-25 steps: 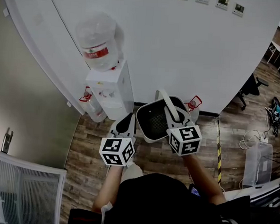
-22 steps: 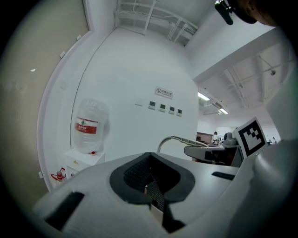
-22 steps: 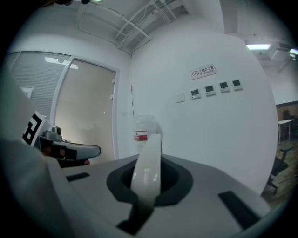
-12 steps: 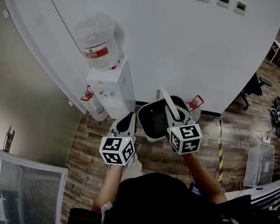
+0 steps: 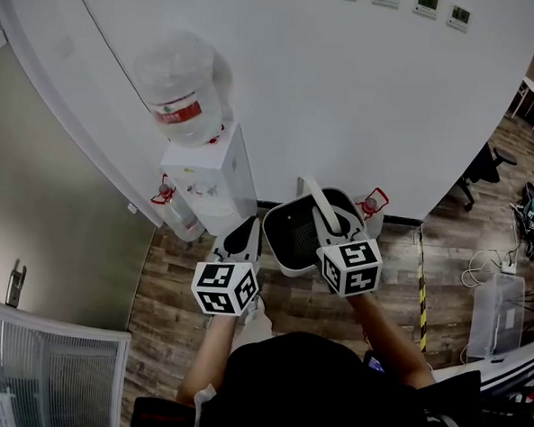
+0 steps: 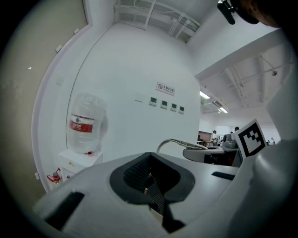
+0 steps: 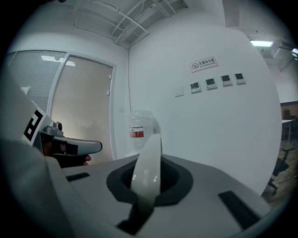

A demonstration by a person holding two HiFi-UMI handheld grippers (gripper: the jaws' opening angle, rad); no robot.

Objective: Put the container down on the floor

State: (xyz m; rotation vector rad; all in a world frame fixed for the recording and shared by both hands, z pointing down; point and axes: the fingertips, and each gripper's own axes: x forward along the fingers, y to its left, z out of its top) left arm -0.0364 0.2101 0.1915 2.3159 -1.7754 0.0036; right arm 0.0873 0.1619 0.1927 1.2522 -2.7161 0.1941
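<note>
A: right tongs (image 7: 149, 183) clenched on the container (image 5: 293, 232) handle (image 7: 148, 155); left tongs (image 6: 150, 179) closed, empty. Container hangs above the floor (image 5: 307, 296), water dispenser (image 5: 211, 173) at 10 o'clock.

B: Risk: single-point hold. It could swing, land tilted or clip the dispenser.

The head view looks steeply down from above the person onto the floor (image 5: 334, 298) and the white wall's (image 5: 346, 96) foot. The gripper views ride on the left hand-held gripper (image 5: 239, 236) and right hand-held gripper (image 5: 331, 223), close over their jaws, the right one almost against the container handle (image 7: 148, 162), both facing up that wall. All three share the water bottle (image 5: 180, 90) (image 6: 84, 123) (image 7: 139, 125) and wall panels (image 5: 425, 3) (image 6: 164, 104) (image 7: 210, 82).
</note>
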